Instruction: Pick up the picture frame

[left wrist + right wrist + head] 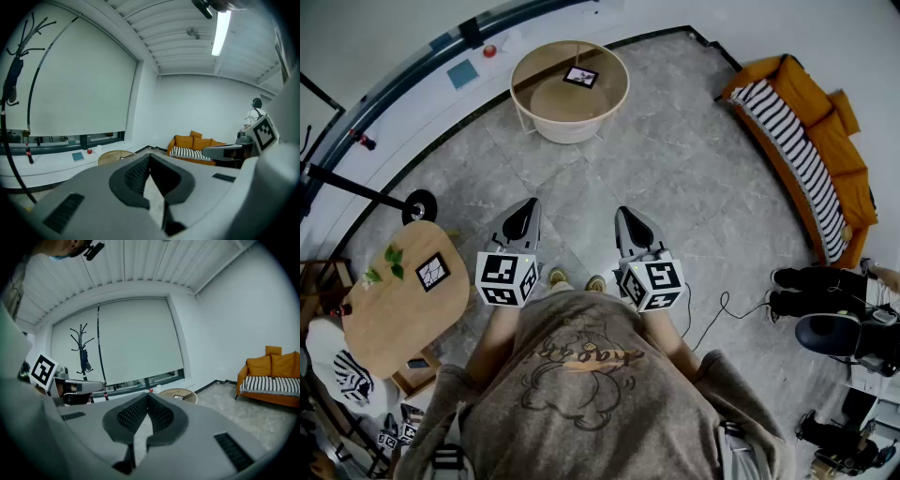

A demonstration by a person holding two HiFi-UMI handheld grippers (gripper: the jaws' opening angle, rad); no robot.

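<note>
The left gripper [523, 217] and right gripper [631, 223] look like matt grey plastic, with ribbed black pads [135, 174]. The floor [675, 141] is smooth grey stone-look tile, the round table [546, 64] pale wood, the sofa [825, 141] orange cloth.

Far picture frame [580, 77]: image indiscernible.

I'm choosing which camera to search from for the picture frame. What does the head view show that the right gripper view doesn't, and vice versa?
Head view only: an oval wooden table with a second picture frame and green leaves on it. Right gripper view only: a coat stand and the drawn blind. Both: the round table carrying a picture frame, and the orange sofa.
</note>
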